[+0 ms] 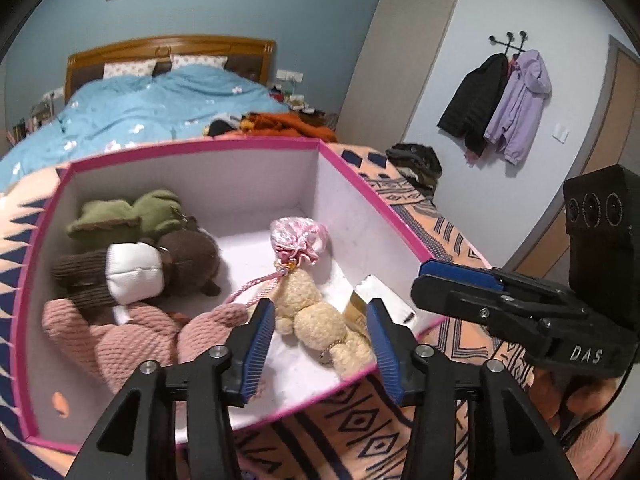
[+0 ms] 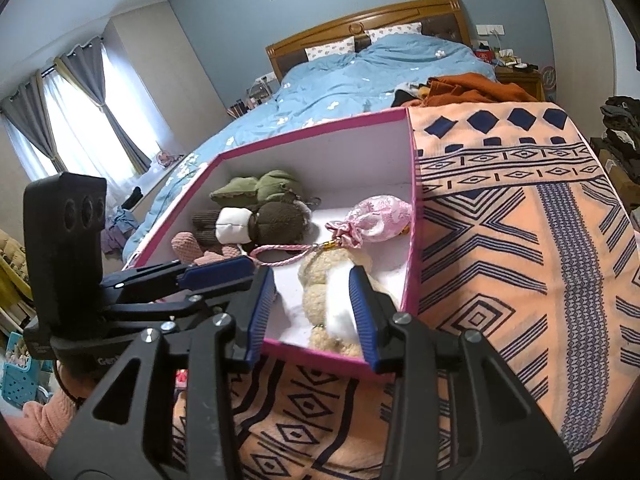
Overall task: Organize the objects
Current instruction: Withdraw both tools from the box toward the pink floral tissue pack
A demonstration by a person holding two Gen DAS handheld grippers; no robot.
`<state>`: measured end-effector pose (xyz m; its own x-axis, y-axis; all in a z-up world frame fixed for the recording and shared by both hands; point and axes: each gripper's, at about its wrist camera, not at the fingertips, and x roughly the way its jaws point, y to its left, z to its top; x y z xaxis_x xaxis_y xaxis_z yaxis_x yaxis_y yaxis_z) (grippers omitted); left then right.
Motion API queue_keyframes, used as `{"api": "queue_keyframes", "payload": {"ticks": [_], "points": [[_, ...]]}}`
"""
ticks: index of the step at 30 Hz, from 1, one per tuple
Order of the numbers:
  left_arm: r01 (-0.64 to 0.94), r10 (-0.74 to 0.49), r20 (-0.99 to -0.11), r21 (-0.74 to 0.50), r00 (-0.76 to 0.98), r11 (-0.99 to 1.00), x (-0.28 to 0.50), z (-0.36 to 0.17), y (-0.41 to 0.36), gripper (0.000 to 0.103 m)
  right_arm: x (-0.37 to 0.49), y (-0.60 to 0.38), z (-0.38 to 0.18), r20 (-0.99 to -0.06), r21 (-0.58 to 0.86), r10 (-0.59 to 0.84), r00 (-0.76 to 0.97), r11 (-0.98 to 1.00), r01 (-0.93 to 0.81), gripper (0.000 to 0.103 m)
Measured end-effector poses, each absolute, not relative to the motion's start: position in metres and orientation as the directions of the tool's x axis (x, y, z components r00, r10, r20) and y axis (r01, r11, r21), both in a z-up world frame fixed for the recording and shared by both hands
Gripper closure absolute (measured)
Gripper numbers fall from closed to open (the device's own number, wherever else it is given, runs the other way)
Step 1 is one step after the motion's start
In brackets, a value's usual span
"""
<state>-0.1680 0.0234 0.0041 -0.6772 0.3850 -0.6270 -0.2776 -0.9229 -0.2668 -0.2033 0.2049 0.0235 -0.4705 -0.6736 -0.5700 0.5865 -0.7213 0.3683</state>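
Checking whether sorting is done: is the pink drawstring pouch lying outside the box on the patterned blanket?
No, the pink drawstring pouch lies inside the pink-rimmed box, beside the cream teddy bear.

You could read "DAS" in pale letters on the black body of the right gripper (image 1: pixel 456 280); on the left gripper (image 2: pixel 218 270) only a partial "Gen" showed, the rest being hidden
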Motion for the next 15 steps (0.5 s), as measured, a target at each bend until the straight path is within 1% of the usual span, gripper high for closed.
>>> {"api": "queue_keyframes", "payload": {"ticks": [4, 9, 11, 13, 15], "points": [[-0.302, 0.392, -0.577, -0.25, -0.717, -0.92, -0.135, 0.015, 0.01, 0.051, -0.185, 0.203, 0.03, -0.544, 0.36, -0.706, -0.453, -0.684, 0.635, 0.061], [-0.3, 0.369, -0.533, -0.215, -0.761, -0.929, -0.086, 0.018, -0.013, 0.042, -0.154, 0.191, 0.029, -0.527, 0.354, -0.762, -0.376, -0.599, 0.718, 0.059], [-0.274, 0.34, -0.542, -0.201, -0.768, -0.94, -0.072, 0.013, -0.023, 0.041, -0.141, 0.183, 0.022, -0.532, 0.355, -0.78, -0.33, -0.559, 0.749, 0.055], [-0.243, 0.316, -0.57, -0.203, -0.758, -0.949, -0.065, 0.003, -0.031, 0.041, -0.132, 0.174, 0.012, -0.547, 0.357, -0.784, -0.293, -0.536, 0.765, 0.051], [-0.218, 0.312, -0.604, -0.226, -0.733, -0.949, -0.063, -0.012, -0.039, 0.041, -0.128, 0.165, -0.001, -0.569, 0.372, -0.781, -0.256, -0.522, 0.767, 0.051]]}}
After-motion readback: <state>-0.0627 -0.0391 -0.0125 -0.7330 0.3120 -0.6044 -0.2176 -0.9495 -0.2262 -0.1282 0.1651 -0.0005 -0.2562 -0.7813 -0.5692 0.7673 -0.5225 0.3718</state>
